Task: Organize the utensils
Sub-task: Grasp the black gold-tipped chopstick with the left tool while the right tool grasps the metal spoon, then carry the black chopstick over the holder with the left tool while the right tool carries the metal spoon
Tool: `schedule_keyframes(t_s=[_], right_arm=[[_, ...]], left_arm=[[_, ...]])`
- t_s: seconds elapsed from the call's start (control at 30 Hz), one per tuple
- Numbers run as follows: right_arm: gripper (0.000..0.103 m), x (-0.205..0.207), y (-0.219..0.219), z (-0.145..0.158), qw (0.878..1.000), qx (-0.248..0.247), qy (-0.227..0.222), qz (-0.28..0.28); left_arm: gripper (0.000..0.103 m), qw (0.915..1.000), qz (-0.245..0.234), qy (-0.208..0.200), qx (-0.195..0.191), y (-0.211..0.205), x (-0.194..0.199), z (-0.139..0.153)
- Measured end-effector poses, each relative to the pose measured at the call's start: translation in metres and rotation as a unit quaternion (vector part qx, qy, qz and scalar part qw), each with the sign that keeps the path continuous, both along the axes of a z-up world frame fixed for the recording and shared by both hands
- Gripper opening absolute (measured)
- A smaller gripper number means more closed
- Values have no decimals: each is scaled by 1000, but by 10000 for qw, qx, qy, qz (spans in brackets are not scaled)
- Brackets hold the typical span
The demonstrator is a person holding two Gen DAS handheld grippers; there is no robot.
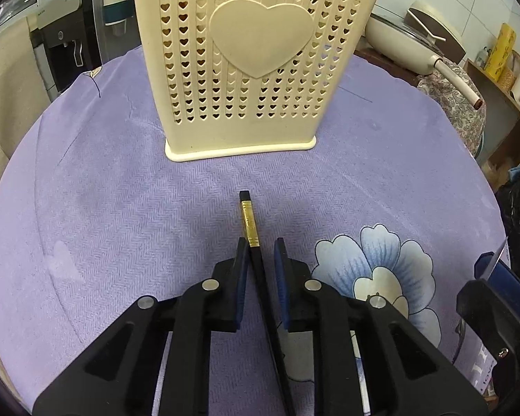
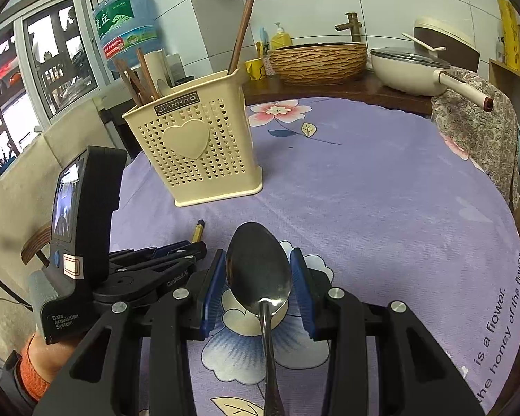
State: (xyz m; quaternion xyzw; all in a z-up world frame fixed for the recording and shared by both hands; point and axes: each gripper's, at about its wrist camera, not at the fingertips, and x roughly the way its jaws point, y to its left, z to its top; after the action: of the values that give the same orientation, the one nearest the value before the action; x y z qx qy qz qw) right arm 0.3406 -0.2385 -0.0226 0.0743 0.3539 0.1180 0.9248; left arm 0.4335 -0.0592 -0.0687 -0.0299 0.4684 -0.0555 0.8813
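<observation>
Left wrist view, left to right: we see the left gripper (image 1: 260, 246) with its jaws nearly together around a black chopstick (image 1: 250, 223). The left pad looks to touch the stick; a sliver of gap shows on the right side, so we cannot tell if the clamp is firm. The chopstick's long axis runs along the fingers, bottom centre up toward mid-frame, its square gold-banded end poking out past the fingertips and pointing at the cream utensil holder (image 1: 256, 62). The holder stands upright on the purple tablecloth (image 1: 104, 208), straight ahead in the upper centre, its heart-panel face toward us, rim cut off by the frame top.

Right wrist view, left to right: the left gripper sits at lower left with the chopstick tip showing. The holder (image 2: 197, 152) is at upper left of centre, tilted by the lens, with brown chopsticks (image 2: 241, 34) already standing in it. The right gripper (image 2: 258, 253) is at bottom centre, blue pads on either side of a steel spoon (image 2: 258, 270), bowl up and forward, handle running down out of frame. The pads seem to bear on the bowl's edges.

Our read: the left hand is nearer the holder; its stick needs tipping upright and lifting over the rim.
</observation>
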Motion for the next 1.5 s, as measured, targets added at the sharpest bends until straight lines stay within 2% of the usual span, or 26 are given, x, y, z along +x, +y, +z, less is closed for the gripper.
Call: schedule_keyframes(t_s=[0.1, 0.53, 0.67, 0.83, 1.0, 1.13, 1.33, 1.5], right_arm=[[37, 0, 0, 0, 10000, 17, 12, 5], [37, 0, -2, 0, 10000, -2, -19, -36], [37, -2, -3, 1, 10000, -2, -38, -37], [37, -5, -1, 7, 9999, -17, -97, 51], [37, -8, -1, 18, 9993, 238, -76, 262], [37, -14, 0, 31, 9987, 267, -180, 399], [36, -18, 3, 47, 9977, 291, -252, 556], [36, -20, 5, 56, 9974, 262, -345, 571]], left_arm=[[9, 10000, 60, 31, -36, 3, 3, 0], [7, 9990, 179, 134, -400, 13, 11, 1], [7, 9984, 244, 50, -517, 21, 6, 9], [7, 9962, 198, -290, -792, 35, -13, 40], [7, 9913, 62, -802, -1044, 52, -45, 87], [7, 9870, -16, -1199, -1067, 62, -67, 118], [7, 9834, -56, -1476, -1058, 70, -88, 145], [7, 9812, -79, -1615, -1054, 73, -96, 154]])
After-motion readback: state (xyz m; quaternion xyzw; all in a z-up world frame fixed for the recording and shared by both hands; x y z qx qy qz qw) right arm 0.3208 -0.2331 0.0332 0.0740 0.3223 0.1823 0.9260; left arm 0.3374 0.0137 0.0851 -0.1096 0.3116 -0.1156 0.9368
